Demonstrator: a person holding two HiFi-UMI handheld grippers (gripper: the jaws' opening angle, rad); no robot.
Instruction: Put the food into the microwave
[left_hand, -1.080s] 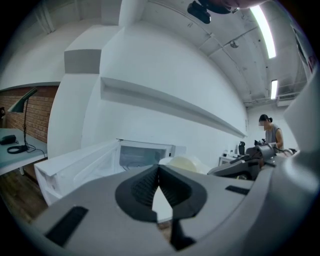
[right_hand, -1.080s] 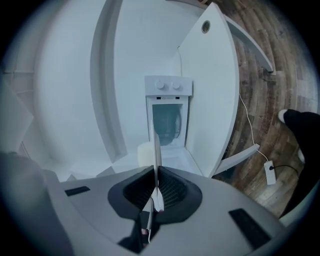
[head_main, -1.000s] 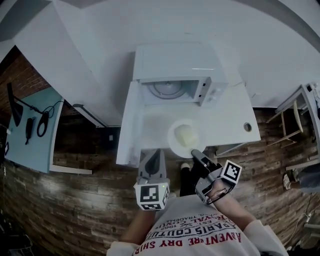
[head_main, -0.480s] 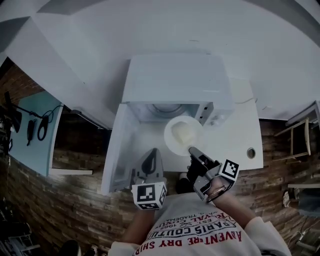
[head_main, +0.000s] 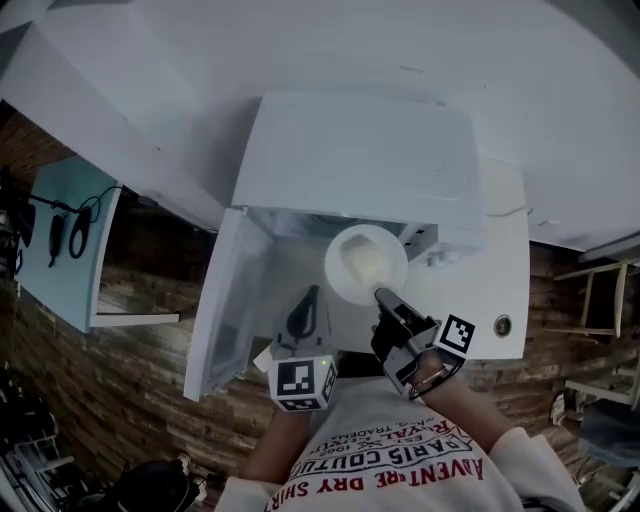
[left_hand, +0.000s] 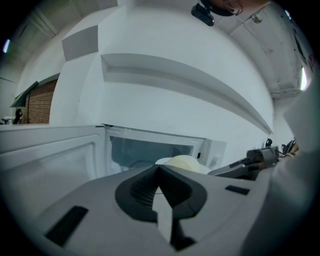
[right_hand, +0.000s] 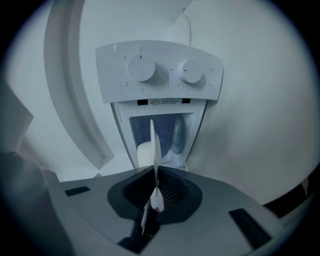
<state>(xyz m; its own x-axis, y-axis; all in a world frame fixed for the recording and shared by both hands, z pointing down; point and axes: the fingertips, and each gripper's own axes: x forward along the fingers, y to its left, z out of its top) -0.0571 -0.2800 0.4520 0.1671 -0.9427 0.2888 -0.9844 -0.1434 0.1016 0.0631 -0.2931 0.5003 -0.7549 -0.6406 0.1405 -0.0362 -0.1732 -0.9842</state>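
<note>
right gripper (head_main: 385, 298) clamps round white plate (head_main: 341, 286) of pale food (head_main: 366, 264) at mouth of open white microwave (head_main: 350, 160), frame centre; not inside yet. left gripper (head_main: 308, 300) closed, empty.

The shirt (head_main: 395, 468) bears upside-down print including "PARIS" and "DRY".

Open microwave (head_main: 360, 150) cavity ahead; door (head_main: 222, 300) swung left, control panel (right_hand: 160, 75) right.

white table (head_main: 506, 250), open white microwave (head_main: 360, 150) standing on it
</note>
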